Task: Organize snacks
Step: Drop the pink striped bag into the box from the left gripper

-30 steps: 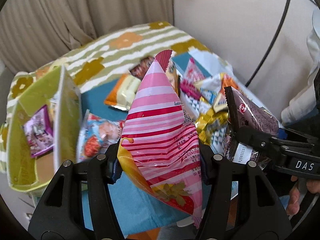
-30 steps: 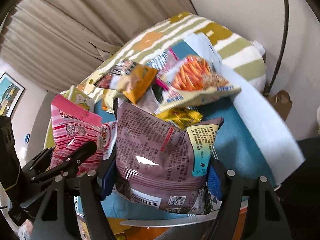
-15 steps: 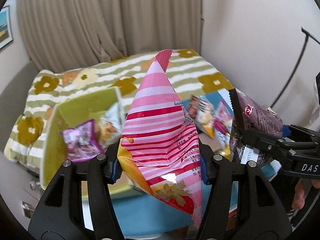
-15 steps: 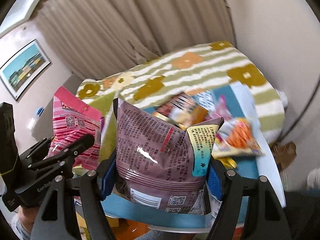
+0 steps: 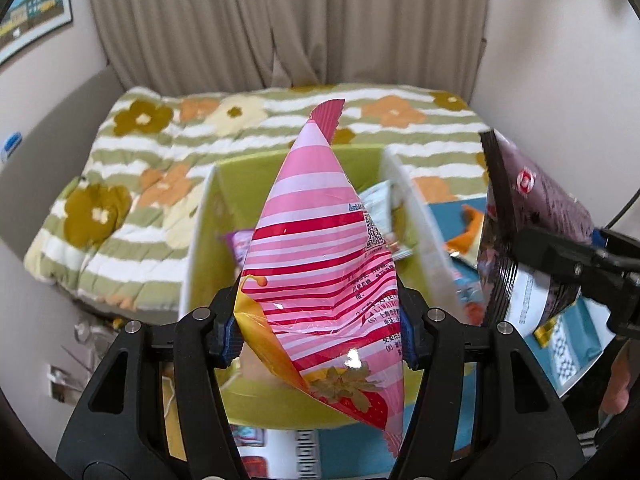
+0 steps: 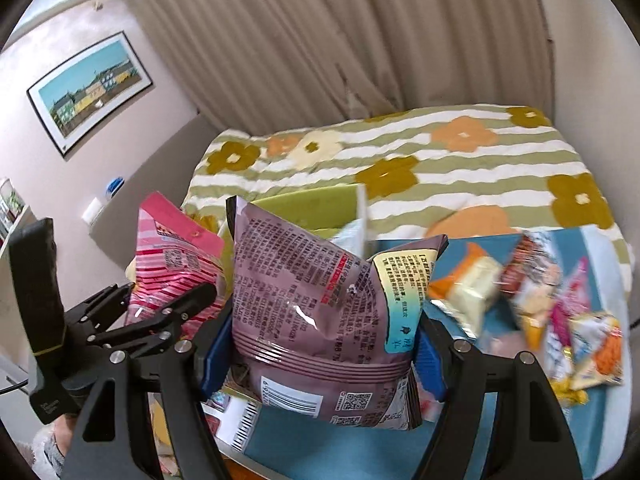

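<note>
My left gripper (image 5: 318,334) is shut on a pink striped snack bag (image 5: 324,248) and holds it over the open green box (image 5: 248,172), which has a few packets inside. My right gripper (image 6: 316,344) is shut on a mauve snack bag (image 6: 320,300), held in the air beside the box (image 6: 308,204). The mauve bag (image 5: 532,216) and right gripper show at the right in the left wrist view. The pink bag (image 6: 172,264) and left gripper (image 6: 160,312) show at the left in the right wrist view.
Several loose snack packets (image 6: 552,296) lie on the blue table top (image 6: 596,412) to the right. A green striped flowered quilt (image 5: 132,184) covers the bed behind. A curtain (image 5: 280,20) and walls close the back.
Both grippers have swung left from the snack pile with their bags. The green box has come from the left edge to straight under the pink bag.
</note>
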